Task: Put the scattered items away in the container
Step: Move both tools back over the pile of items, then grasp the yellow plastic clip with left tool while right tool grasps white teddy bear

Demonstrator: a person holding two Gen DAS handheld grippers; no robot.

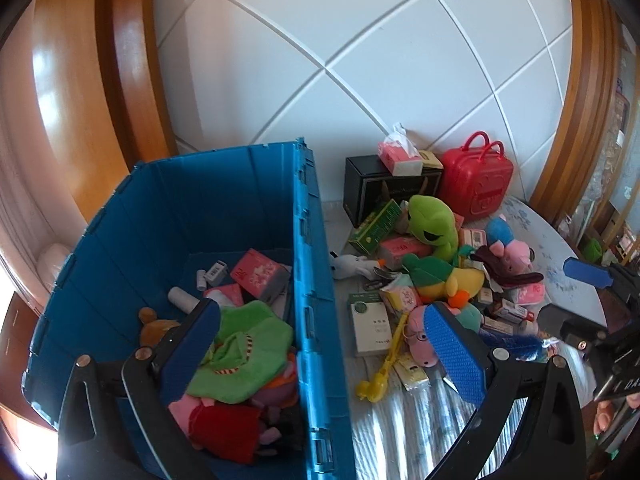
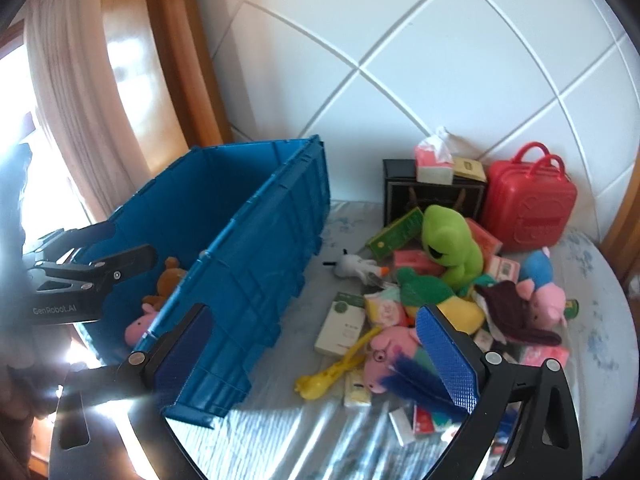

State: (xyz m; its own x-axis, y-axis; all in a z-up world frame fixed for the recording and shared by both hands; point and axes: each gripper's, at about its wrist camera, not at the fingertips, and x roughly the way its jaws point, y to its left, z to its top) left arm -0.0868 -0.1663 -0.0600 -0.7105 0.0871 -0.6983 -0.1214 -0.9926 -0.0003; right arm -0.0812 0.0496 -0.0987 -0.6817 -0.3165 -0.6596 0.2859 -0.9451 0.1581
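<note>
The crate (image 1: 192,216) sits left of centre in both views, open-topped, partly filled with plush toys and small boxes, while the pile (image 1: 440,264) of toys and cartons lies just beside it at centre right, on the patterned cover (image 2: 592,280). My left gripper (image 1: 324,344) hangs wide and empty, one finger over the crate's inside and the other over the pile, straddling the near wall. My right gripper (image 2: 316,356) is also spread wide with nothing between its fingers; a blue feather thing (image 2: 416,384) lies by its right-hand finger, and I cannot tell whether they touch. As I judge it, the risk is in the next pick: the pile is tangled, so closing on the pink pig (image 2: 388,348) could drag the feather or the yellow clip (image 2: 336,368) along, and a loose plush may slip out on the way over the wall. A low carry could also catch the crate's rim. The left view looks down into the crate and shows the green cloth (image 1: 244,344) and red item on top; the right view shows mostly the crate's outer side, and my left gripper at the left edge of the frame.
</note>
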